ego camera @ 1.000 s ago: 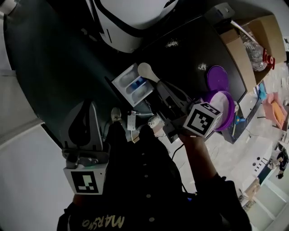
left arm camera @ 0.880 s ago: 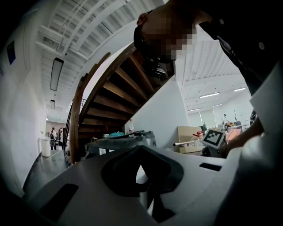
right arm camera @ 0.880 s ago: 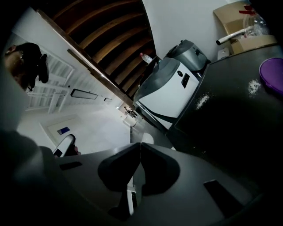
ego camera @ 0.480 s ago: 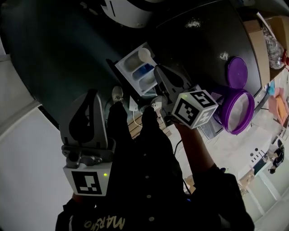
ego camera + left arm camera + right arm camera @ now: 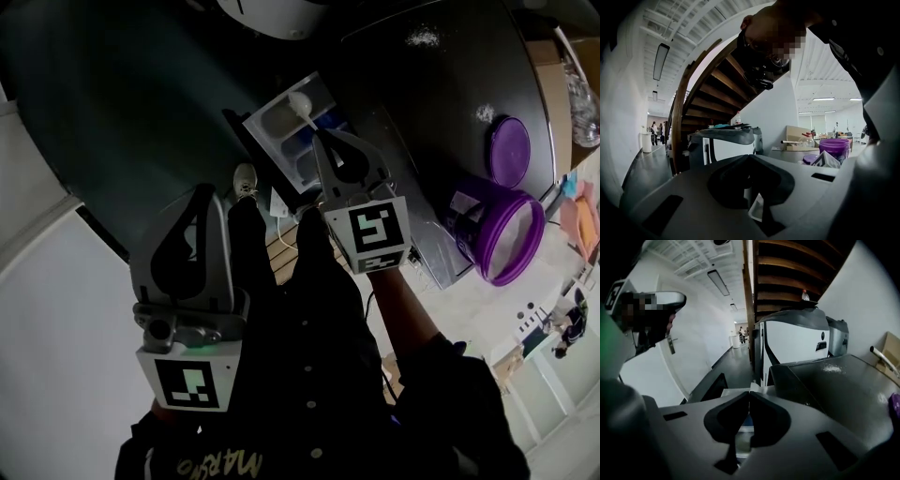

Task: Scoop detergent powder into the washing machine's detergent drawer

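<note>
The right gripper (image 5: 323,138) was clenched on the handle of the white scoop (image 5: 299,101), whose bowl sat over the open detergent drawer (image 5: 270,123). The left gripper (image 5: 202,189) hung closed, empty.

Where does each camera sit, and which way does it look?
Head view: on the person's head, looking steeply down at the detergent drawer, the left gripper, the right gripper and a dark shirt.
Left gripper view: on the left gripper, looking roughly level along its shut jaws toward the purple tub; the shirt looms above.
Right gripper view: on the right gripper, looking down along jaws shut on the scoop toward the detergent drawer.
Shared: head and left gripper views both show the purple tub.
</note>
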{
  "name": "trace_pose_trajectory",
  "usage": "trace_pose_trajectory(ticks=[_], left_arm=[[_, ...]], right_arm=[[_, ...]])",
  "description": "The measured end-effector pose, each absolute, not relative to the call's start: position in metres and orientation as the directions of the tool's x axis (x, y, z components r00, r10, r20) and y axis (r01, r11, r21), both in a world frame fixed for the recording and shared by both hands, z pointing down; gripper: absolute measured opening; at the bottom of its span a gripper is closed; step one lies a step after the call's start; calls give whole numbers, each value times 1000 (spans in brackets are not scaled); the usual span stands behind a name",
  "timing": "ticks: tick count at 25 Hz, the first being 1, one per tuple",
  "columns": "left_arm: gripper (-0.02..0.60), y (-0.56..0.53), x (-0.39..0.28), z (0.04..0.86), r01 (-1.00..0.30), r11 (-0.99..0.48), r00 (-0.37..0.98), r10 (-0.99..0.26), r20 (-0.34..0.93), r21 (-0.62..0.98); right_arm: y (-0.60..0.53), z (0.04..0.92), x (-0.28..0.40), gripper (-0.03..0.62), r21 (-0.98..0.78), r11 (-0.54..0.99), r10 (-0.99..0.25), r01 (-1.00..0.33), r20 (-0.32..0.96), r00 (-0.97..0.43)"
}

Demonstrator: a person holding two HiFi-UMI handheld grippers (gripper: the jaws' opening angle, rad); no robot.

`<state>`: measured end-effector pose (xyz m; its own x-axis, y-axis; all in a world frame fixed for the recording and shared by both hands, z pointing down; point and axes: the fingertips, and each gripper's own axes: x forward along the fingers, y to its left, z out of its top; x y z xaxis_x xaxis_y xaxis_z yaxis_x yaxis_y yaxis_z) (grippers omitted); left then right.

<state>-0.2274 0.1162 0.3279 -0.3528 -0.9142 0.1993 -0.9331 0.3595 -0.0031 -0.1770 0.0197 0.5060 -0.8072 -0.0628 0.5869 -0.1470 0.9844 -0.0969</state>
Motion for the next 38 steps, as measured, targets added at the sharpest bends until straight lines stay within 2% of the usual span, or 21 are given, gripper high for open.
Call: trace_pose_trajectory(ticks=[7,12,16,18,20,22,24,25,29,34,38], left_arm=[[15,125,-226,334,-930,369,-360,-908,212,0],[15,128,-223,335,-932,363,-355,-910,214,-1],[15,130,-220,336,-935,356,-347,-913,215,2],[15,129,-219,337,-936,353,-344,-914,217,6],[15,129,-219,334,-936,353,-343,-915,214,5],[15,129,-218,330,-937,350,-343,-917,203,2],[15,128,-216,323,-938,346,-340,-920,192,-2],[15,128,-215,319,-939,344,-339,-922,187,-5],[15,126,-211,302,-943,333,-331,-929,164,-13],[15,116,-205,285,-950,313,-310,-938,155,-5],[15,102,-190,255,-961,276,-277,-955,103,-24]], right_arm=[[35,514,-175,32,222,975,-154,-17,616,-773],[44,519,-172,31,496,862,-258,100,601,-757],[50,520,-171,32,562,814,-269,147,589,-762],[50,519,-170,32,531,839,-263,122,591,-762],[45,515,-171,32,399,917,-228,33,589,-775],[38,503,-173,32,155,984,-164,-92,560,-812],[29,493,-169,32,-119,974,-100,-193,539,-836],[25,491,-164,31,-201,954,-79,-222,546,-834],[17,466,-155,32,-211,952,-72,-221,550,-832],[11,397,-155,32,-218,954,-97,-204,418,-903],[-4,334,-126,32,-241,945,-126,-222,357,-925]])
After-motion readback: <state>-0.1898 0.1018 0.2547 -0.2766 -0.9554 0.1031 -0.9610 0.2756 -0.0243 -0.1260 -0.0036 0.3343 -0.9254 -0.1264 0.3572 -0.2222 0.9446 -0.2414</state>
